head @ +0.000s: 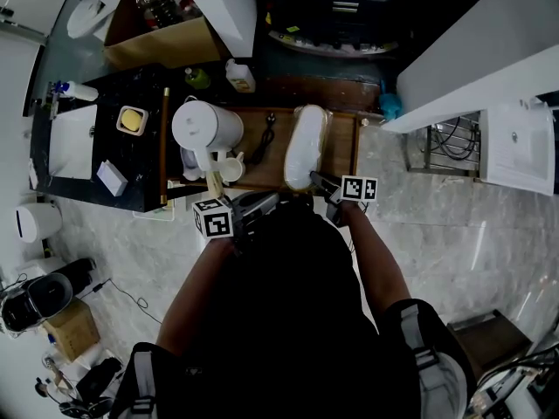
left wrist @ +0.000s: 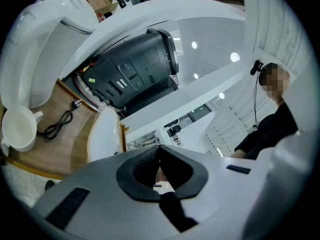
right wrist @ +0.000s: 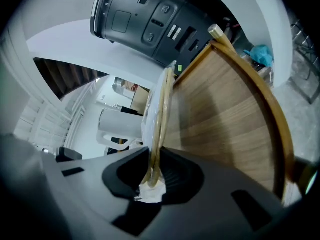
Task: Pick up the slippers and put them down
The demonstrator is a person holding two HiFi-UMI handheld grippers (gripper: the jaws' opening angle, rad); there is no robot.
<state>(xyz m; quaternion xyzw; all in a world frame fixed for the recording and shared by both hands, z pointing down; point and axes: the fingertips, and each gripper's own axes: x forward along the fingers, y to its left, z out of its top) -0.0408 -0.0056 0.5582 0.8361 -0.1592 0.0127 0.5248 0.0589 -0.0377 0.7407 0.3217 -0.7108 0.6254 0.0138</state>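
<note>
A pair of white slippers wrapped in clear plastic lies on a wooden tray in the head view. My right gripper is at their near end, shut on the thin edge of the slippers, which runs up between the right gripper's pads. The slippers stand on edge above the tray's wood. My left gripper hovers just left of that, at the tray's near edge, with its jaws together and nothing between them. In the left gripper view the slippers lie ahead of the left gripper.
A white kettle, a white cup and a black cable share the tray's left half. A black counter with a sink stands to the left. White panels rise at right. A dark appliance sits behind the tray.
</note>
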